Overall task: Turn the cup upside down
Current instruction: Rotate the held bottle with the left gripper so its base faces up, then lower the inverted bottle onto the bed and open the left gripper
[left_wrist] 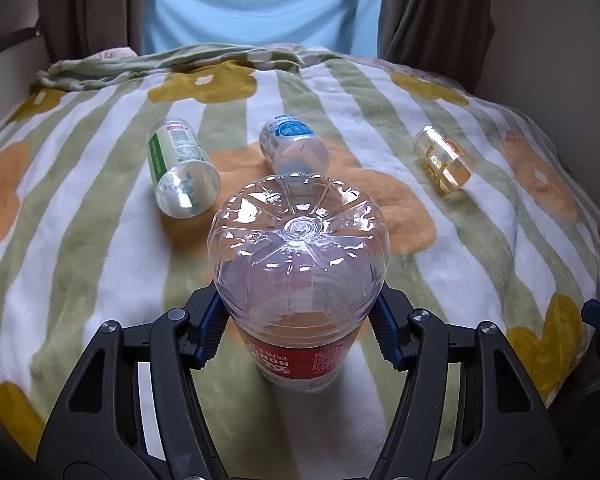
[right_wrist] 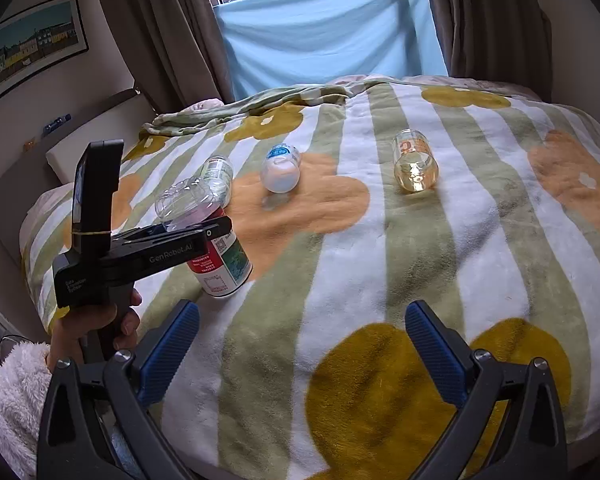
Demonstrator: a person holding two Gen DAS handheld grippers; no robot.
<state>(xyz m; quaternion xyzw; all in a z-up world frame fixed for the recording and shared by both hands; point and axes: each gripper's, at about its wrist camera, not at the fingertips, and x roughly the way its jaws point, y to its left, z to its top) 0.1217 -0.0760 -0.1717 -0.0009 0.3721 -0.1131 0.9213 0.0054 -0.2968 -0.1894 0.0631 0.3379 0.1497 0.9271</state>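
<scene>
Red-labelled cup [left_wrist: 298, 280] inverted, clamped by left tool [left_wrist: 298, 332]; right view alone shows right tool [right_wrist: 302, 344] wide open, empty.

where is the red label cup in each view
Left wrist view: the red label cup sits bottom centre, base up, gripped between the left gripper's jaws.
Right wrist view: it stands left of centre, held by the left gripper, base up on the blanket.
Shared landmark: the blue label cup, lying on the orange flower just beyond it.
</scene>
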